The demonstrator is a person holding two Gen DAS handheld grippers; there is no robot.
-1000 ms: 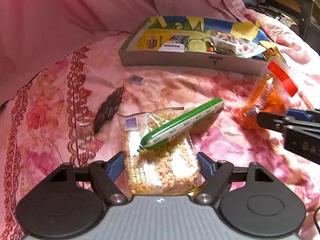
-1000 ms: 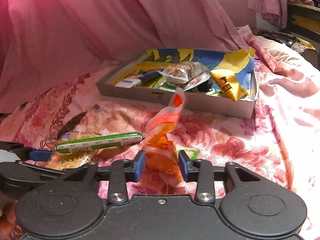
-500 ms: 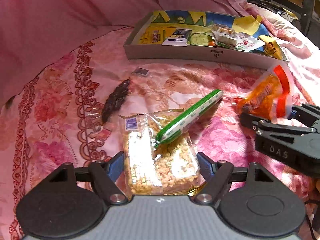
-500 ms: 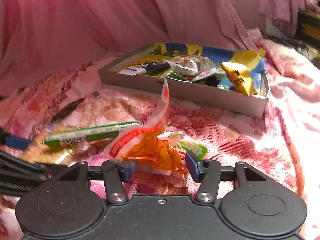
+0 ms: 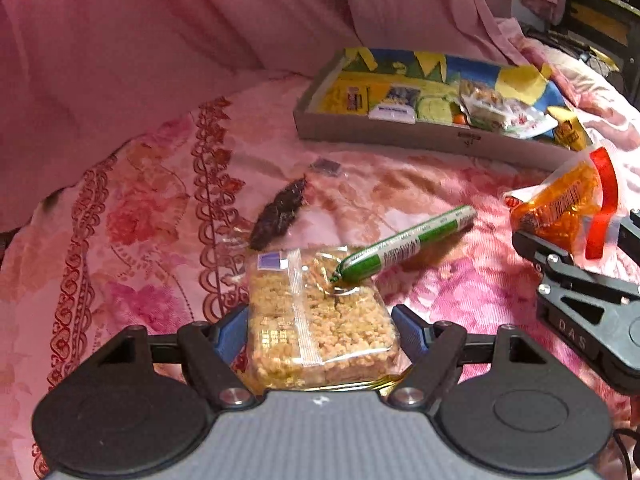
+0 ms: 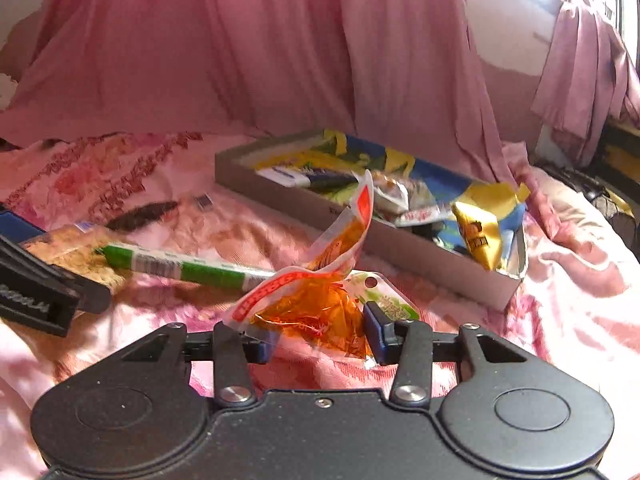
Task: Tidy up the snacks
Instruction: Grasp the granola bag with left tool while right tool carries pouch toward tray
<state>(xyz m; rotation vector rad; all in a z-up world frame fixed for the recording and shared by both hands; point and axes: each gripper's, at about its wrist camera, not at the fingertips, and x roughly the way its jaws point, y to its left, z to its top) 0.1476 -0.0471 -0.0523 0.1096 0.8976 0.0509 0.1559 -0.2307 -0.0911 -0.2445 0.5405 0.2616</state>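
Note:
My left gripper [image 5: 320,328] is shut on a clear pack of golden crunchy snack [image 5: 316,320], one blue pad on each side. One end of a green sausage stick [image 5: 404,248] rests on that pack. At the right, the jaws of my right gripper [image 6: 320,338] are closing, and their pads touch both sides of an orange snack packet [image 6: 316,312]. The packet's red-and-white top flap curls upward. The left wrist view shows this same orange packet [image 5: 560,208] over the right gripper [image 5: 576,232]. Further back lies the grey cardboard box [image 5: 400,136] holding several snacks.
A dark brown snack [image 5: 280,216] and a small grey sachet [image 5: 326,167] lie on the pink floral bedspread. A green-and-white packet [image 6: 392,300] lies under the orange one. A yellow packet [image 6: 478,236] leans in the box's near corner. Pink curtains hang behind.
The right jaws widened and then narrowed. The orange packet dropped from upright to lying across them as the wrist rolled. The sausage stick slid further off the crunchy pack.

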